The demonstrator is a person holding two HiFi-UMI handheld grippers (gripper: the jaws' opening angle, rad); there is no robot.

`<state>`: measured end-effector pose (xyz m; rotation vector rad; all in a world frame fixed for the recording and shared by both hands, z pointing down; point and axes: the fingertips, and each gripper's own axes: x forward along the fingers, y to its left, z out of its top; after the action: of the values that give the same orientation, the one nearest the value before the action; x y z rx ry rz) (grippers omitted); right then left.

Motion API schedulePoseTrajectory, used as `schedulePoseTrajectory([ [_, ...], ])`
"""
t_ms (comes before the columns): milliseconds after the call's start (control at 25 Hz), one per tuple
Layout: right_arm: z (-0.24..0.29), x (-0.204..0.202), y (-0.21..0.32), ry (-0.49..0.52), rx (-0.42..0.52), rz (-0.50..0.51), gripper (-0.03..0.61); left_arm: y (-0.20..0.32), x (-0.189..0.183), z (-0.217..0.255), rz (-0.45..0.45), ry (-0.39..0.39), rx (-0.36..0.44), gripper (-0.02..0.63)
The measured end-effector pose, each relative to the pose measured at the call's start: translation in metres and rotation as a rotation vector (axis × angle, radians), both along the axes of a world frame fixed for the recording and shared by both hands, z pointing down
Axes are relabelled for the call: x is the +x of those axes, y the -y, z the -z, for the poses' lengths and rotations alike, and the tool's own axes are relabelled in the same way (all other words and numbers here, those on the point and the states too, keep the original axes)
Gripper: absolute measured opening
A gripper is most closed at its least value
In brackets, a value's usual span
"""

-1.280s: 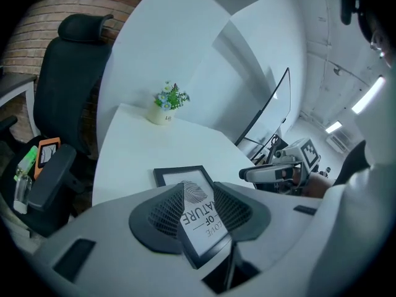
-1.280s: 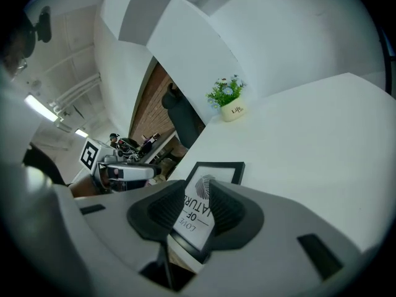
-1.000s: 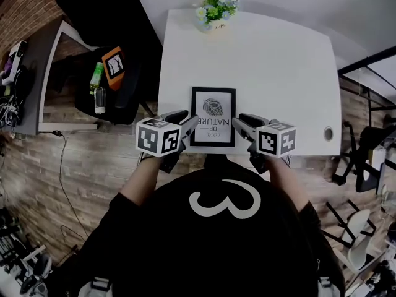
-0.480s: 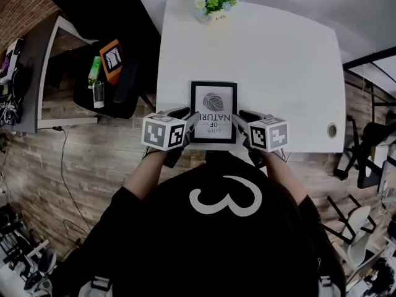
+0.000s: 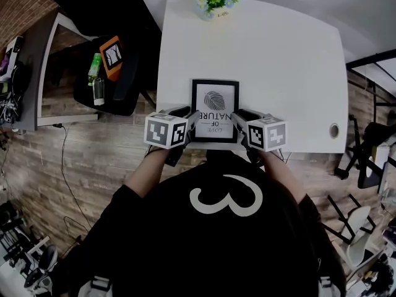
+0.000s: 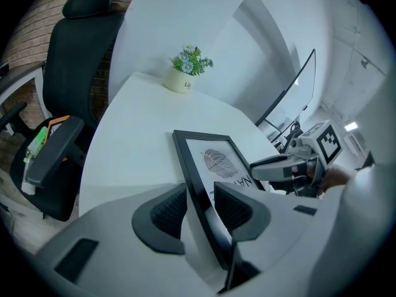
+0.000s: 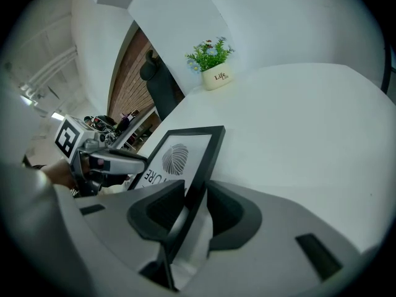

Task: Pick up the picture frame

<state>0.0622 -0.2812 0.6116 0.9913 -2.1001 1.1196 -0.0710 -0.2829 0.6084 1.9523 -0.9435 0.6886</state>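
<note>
Frame: the picture frame sits at the centre of the head view, on the near part of the white table, print up. The flower pot stands well apart at the top.
Left gripper: the left gripper has its jaws drawn in on the frame's left rail, a pad against each side.
Right gripper: the right gripper pinches the right rail the same way.
Step in hand: probably securing the two-sided hold before raising.
Lifted or not: cannot be told.
Doing it well: both sides should rise together and level with a firm pinch. An uneven lift would likely twist the thin rails out of the pads.
</note>
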Motion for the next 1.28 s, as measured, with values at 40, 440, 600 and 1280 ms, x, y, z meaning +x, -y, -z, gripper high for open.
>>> schedulePoseTrajectory([
  [40, -0.0002, -0.0005, 0.0001, -0.001, 0.0, -0.001, 0.121, -0.0001, 0.0004, -0.0002, 0.001, -0.003, -0.002, 0.143],
  [440, -0.0002, -0.0006, 0.0009, -0.023, 0.008, -0.02, 0.121, 0.0021, -0.0015, -0.0002, 0.013, 0.018, 0.01, 0.121],
  [600, 0.0005, -0.002, 0.0013, -0.037, 0.031, -0.024, 0.118, 0.0025, 0.0005, 0.0005, 0.014, 0.018, 0.015, 0.106],
  [1280, -0.0011, 0.0003, 0.001, -0.029, 0.049, -0.065, 0.106, 0.0034, 0.0011, -0.0015, 0.071, 0.016, 0.011, 0.1],
])
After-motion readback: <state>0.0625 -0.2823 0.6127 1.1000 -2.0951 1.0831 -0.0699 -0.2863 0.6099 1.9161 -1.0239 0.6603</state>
